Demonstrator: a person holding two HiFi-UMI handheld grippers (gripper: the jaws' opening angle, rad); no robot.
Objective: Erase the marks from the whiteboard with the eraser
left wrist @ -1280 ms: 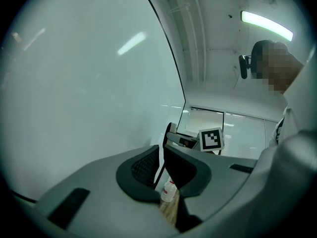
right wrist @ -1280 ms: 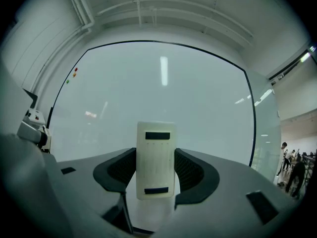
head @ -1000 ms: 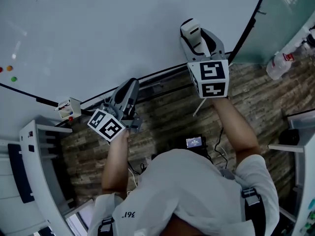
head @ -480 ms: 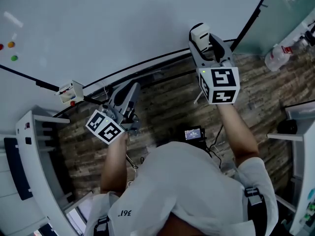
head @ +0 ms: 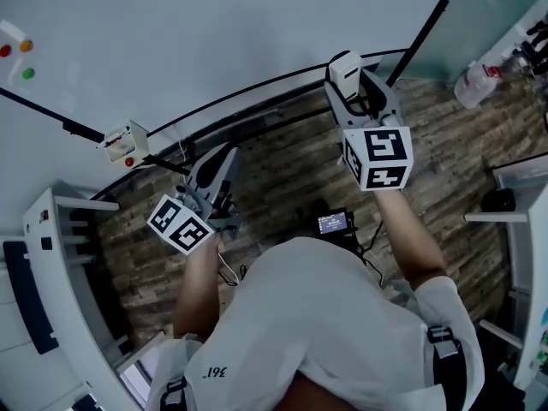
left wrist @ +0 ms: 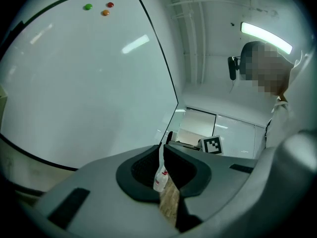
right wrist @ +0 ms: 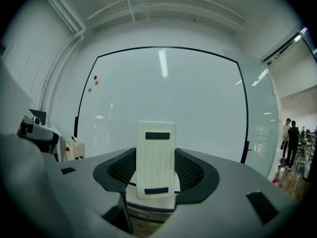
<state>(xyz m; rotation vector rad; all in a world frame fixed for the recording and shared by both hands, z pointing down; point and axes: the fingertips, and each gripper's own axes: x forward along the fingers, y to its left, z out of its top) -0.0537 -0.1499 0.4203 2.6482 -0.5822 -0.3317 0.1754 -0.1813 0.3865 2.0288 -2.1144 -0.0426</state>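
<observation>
While the person stands in front of the big whiteboard point(head: 214, 32), each hand holds one tool, so there are two tools. The right tool point(right wrist: 156, 168) has its jaws partly open and pressed on one white eraser point(right wrist: 156, 157). The eraser stands upright between the jaws, with two dark bars on its flat face, one near the top and one near the bottom. It is not touching the whiteboard; in the right gripper view the whole board shows ahead of it.

The left tool point(left wrist: 162, 157) is lower, over the brown wood floor point(head: 291, 169). Its jaws are almost together, with only a thin slit between them, and they hold nothing.

Each tool has one cube with black and white squares, so there are two cubes point(head: 377, 157) point(head: 181, 225).

Three small round magnets sit close together near one corner of the board: one red point(head: 5, 50), one orange point(head: 26, 46) and one green point(head: 28, 74). One little box point(head: 124, 144) with a red dot hangs at the board's lower edge.

One clear bottle point(head: 475, 84) with a red label lies on the floor to the right; its writing is too small to read. One small lit screen point(head: 334, 223) shows near the person's chest. The shirt has small print point(head: 214, 372), which I cannot read for sure. Two people point(right wrist: 290, 133) stand far off at the right.
</observation>
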